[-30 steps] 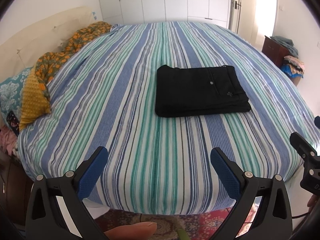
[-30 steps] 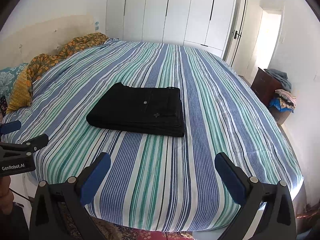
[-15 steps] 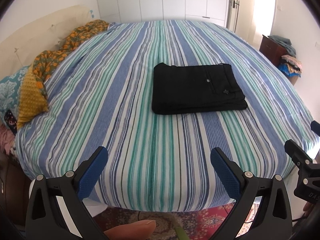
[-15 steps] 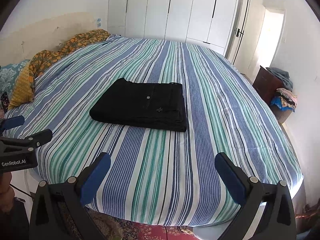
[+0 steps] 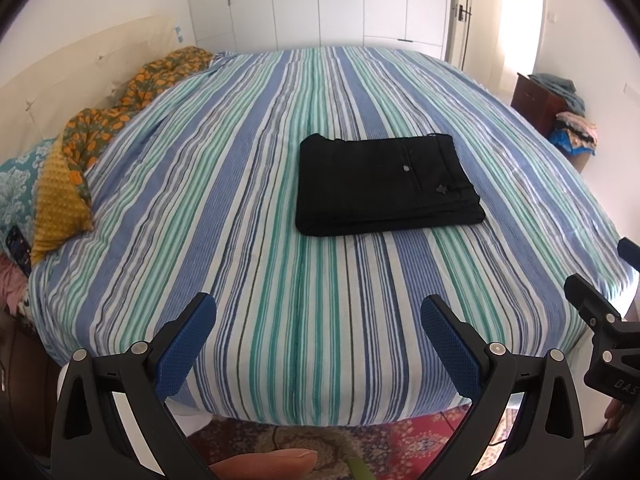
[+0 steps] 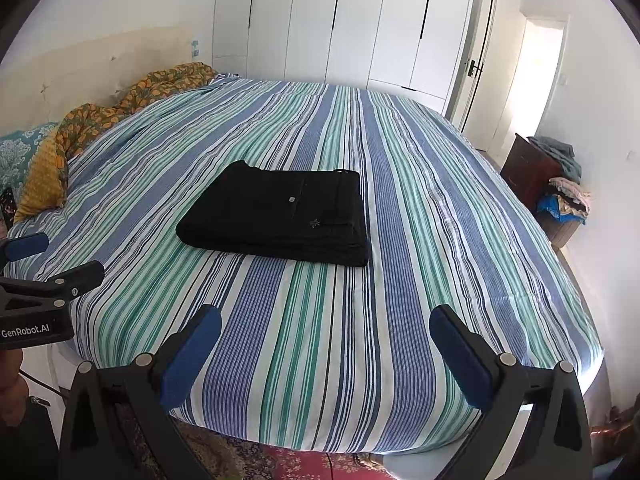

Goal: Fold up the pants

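Note:
Black pants point(image 5: 384, 184) lie folded into a flat rectangle in the middle of the striped bed point(image 5: 260, 200); they also show in the right wrist view point(image 6: 280, 216). My left gripper point(image 5: 318, 316) is open and empty, held off the bed's near edge, well short of the pants. My right gripper point(image 6: 325, 328) is open and empty, also off the near edge. The right gripper shows at the right edge of the left wrist view point(image 5: 600, 320), and the left gripper at the left edge of the right wrist view point(image 6: 44, 284).
Orange patterned bedding point(image 5: 120, 112) and pillows point(image 5: 60, 200) lie along the headboard at the left. White wardrobes point(image 6: 340, 24) stand behind the bed. A dark cabinet with piled clothes point(image 6: 556, 184) stands at the right by the door. A patterned rug point(image 5: 320, 444) lies below.
Both grippers have drawn back from the bed and risen slightly; the pants look farther away and stay still. Both grippers stay open.

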Available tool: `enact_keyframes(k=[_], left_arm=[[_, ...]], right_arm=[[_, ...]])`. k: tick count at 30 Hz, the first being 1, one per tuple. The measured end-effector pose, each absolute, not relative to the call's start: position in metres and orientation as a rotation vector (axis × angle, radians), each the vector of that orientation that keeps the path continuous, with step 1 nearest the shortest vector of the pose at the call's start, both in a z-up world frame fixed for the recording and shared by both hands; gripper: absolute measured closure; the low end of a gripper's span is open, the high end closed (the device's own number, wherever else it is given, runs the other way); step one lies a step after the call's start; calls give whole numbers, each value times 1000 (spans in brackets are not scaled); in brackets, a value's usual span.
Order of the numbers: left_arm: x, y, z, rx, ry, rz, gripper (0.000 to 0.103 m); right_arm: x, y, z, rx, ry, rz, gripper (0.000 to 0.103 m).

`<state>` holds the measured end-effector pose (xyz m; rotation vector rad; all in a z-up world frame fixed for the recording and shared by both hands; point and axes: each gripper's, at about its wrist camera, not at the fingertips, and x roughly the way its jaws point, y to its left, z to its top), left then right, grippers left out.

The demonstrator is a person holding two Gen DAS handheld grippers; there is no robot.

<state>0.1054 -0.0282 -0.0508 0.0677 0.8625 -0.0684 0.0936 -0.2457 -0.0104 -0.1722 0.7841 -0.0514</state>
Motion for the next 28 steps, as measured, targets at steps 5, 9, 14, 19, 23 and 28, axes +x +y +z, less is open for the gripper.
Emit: enact_keyframes(k=[5,9,14,19,23,28], left_arm=[[105,-26,-48,45,859,-73,1],[105,-26,-48,40,859,-75,1],[105,-28,-51,44,864,-79,1],[105,-29,-50,45,859,-82,1],[105,-27,-53,32,866,-84,1],[102,-30,-51,51,848,-84,1]], right_arm=[[93,-248,-10,-167,783,-58,0],[94,-249,-12,-165,794,-55,0],[95,-249,-14,-163,801,-51,0],[95,-249,-15,-161,800,-54,0],[95,-250,-17,-155,808,-52,0],[95,-250,-19,-153,811,-52,0]])
